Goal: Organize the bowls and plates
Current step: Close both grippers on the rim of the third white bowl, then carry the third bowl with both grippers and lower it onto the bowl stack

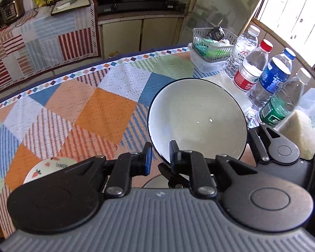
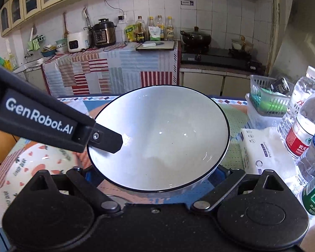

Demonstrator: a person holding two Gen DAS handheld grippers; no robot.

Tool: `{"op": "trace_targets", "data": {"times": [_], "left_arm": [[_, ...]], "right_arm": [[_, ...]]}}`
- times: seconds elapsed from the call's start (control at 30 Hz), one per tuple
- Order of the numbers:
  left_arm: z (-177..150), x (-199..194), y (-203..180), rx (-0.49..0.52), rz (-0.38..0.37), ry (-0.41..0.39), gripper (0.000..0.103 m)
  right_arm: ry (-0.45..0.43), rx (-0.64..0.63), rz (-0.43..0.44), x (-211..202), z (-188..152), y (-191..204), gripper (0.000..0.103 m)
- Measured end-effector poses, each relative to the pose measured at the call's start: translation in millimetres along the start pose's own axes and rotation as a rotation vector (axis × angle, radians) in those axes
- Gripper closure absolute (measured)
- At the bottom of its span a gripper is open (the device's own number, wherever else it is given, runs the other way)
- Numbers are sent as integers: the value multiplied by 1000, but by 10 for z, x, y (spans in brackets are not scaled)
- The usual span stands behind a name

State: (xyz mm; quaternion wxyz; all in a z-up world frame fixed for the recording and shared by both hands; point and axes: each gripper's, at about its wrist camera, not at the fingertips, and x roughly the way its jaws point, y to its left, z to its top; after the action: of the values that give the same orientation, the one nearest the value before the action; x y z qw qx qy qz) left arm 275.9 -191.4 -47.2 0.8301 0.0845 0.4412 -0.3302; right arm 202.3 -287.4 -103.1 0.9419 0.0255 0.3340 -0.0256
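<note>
Over the tablecloth (image 1: 90,105), left tongs (image 1: 160,157) seemingly pinch the bowl (image 1: 197,117) rim.

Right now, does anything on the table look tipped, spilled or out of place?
No spills or damage show. One oddity: the white bowl is tilted, not flat on the tablecloth, with the left tongs straddling its rim. The carrot-print plate lies flat, and the water bottles stand upright.
</note>
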Motion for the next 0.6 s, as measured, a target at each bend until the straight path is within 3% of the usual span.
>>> {"op": "trace_targets", "data": {"times": [0.37,0.6], "left_arm": [[-346,-499,-8,-8,-10,11,87],[-626,-584,41,-42,-8,7,87]], "right_arm": [[-16,-9,7,-537,-159,348,5],[26,-34,83,-673,-281,410,5]]}}
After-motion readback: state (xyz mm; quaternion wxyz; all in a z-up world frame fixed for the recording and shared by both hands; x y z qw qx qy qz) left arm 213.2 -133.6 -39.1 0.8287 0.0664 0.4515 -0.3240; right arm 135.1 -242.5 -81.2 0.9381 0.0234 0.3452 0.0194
